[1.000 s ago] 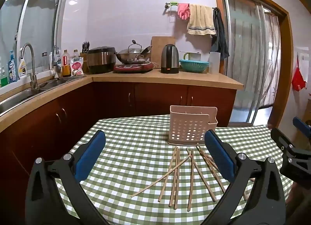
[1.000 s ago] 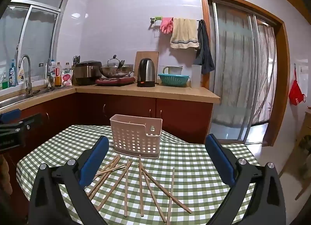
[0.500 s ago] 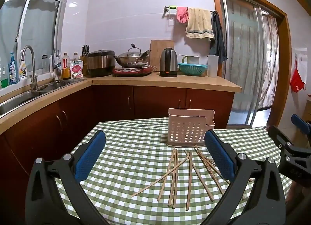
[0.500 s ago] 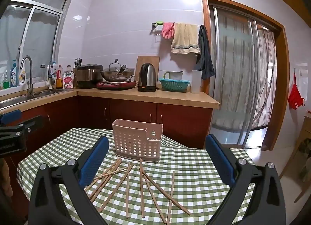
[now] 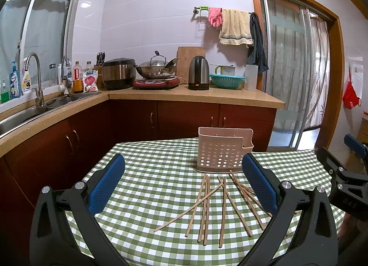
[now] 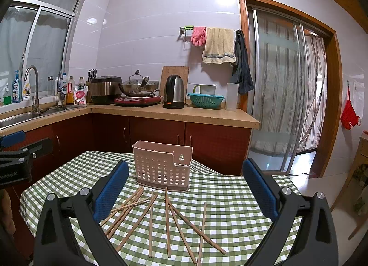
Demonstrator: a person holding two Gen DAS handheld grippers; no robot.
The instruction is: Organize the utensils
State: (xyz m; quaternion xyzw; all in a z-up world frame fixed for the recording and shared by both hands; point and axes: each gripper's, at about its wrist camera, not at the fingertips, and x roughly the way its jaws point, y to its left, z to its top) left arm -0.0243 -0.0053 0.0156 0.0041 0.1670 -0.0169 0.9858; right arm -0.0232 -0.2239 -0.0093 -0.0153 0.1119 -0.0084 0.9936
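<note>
Upright on the checked tablecloth point(image 5: 147, 181), the pink perforated holder point(image 6: 162, 166) shows nothing inside; loose chopsticks point(image 5: 215, 204) lie scattered just before it. Both the left gripper point(image 5: 184, 182) and right gripper point(image 6: 185, 184) gape wide, holding nothing. Only the right view shows the holder's hanging hole.

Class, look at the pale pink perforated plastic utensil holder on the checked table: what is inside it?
Nothing rises above the rim of the pale pink perforated plastic holder. A divider shows inside. Its walls hide the bottom. The wooden chopsticks all lie on the green checked tablecloth before it.
</note>
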